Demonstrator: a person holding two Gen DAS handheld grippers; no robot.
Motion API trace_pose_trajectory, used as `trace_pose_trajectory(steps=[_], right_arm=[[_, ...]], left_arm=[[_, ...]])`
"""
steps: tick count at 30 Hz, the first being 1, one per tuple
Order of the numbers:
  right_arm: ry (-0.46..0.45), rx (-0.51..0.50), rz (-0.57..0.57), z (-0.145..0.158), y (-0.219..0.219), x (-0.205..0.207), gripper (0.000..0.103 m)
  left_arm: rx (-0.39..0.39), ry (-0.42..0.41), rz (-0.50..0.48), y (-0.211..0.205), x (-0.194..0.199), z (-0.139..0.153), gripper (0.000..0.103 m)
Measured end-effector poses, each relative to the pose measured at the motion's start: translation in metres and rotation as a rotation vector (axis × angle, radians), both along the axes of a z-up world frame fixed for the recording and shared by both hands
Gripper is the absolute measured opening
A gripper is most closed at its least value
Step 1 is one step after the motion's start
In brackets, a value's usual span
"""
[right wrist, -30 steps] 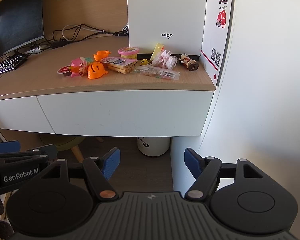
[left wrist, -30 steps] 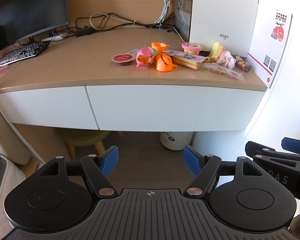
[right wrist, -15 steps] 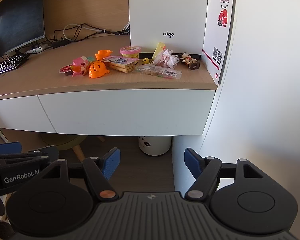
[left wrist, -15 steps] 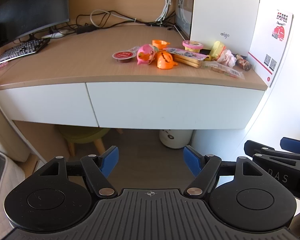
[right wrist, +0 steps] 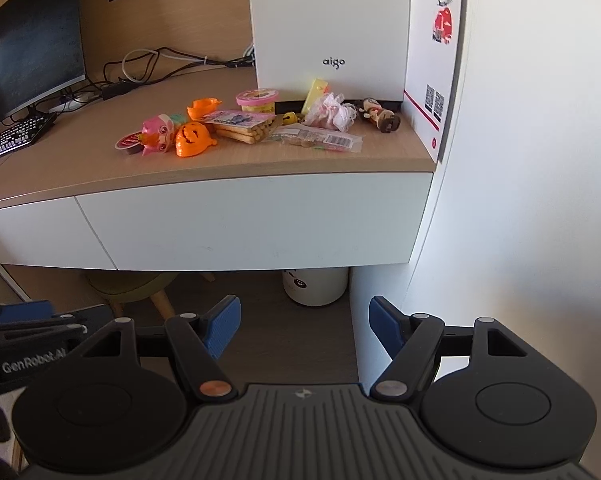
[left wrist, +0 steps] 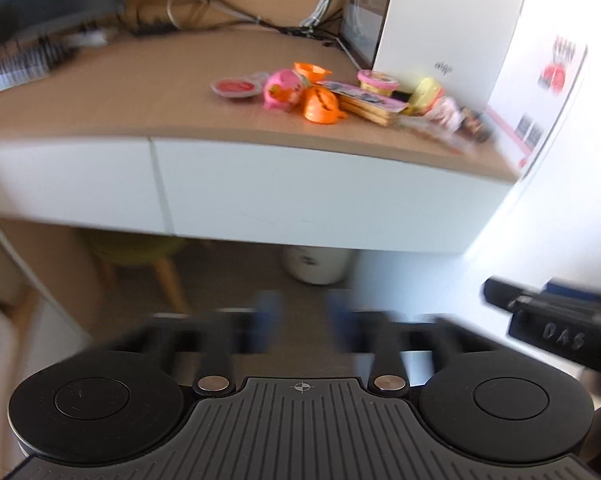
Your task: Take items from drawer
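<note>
left hand-held gripper [left wrist: 300, 316]: blurred, apparently closing on nothing | right hand-held gripper [right wrist: 304, 326]: wide, empty | drawer [right wrist: 252, 220]: closed

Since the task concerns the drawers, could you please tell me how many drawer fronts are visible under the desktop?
2: a wide drawer front under the pile of toys, and a narrower drawer front beside it toward the keyboard. Both look shut; more may lie out of view.

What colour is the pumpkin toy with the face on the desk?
Bright orange. The pumpkin toy shows best in the right wrist view.
</note>
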State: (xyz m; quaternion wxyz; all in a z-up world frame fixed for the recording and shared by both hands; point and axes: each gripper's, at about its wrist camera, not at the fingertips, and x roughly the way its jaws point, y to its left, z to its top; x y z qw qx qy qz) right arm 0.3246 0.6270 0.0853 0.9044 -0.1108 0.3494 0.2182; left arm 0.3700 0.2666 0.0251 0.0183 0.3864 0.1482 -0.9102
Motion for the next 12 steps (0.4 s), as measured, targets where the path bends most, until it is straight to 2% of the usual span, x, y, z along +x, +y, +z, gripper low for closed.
trace_pose_trajectory(steps=[1, 3, 5, 6, 7, 9, 12], right_arm=[[0.007, 0.000, -0.008, 0.000, -0.001, 0.002, 0.072], [0.014, 0.005, -0.020, 0.002, -0.004, 0.005, 0.072], [0.000, 0.008, -0.016, 0.013, -0.006, 0.004, 0.072], [-0.018, 0.007, -0.009, 0.021, -0.005, 0.002, 0.072], [-0.039, 0.004, 0.000, 0.029, -0.004, 0.000, 0.072], [-0.076, -0.007, 0.031, 0.048, 0.003, -0.005, 0.072], [-0.112, 0.000, 0.104, 0.078, 0.024, -0.016, 0.072]], left_arm=[[0.036, 0.006, -0.005, -0.004, -0.002, -0.003, 0.011], [0.015, 0.035, 0.028, -0.009, -0.002, -0.005, 0.012], [-0.110, 0.032, 0.128, -0.012, -0.005, -0.003, 0.011], [-0.173, 0.031, 0.150, -0.014, -0.010, -0.003, 0.010], [-0.199, 0.040, 0.140, -0.019, -0.016, -0.004, 0.011], [-0.175, 0.054, 0.115, -0.036, -0.027, -0.009, 0.013], [-0.090, 0.035, 0.110, -0.071, -0.049, -0.019, 0.013]])
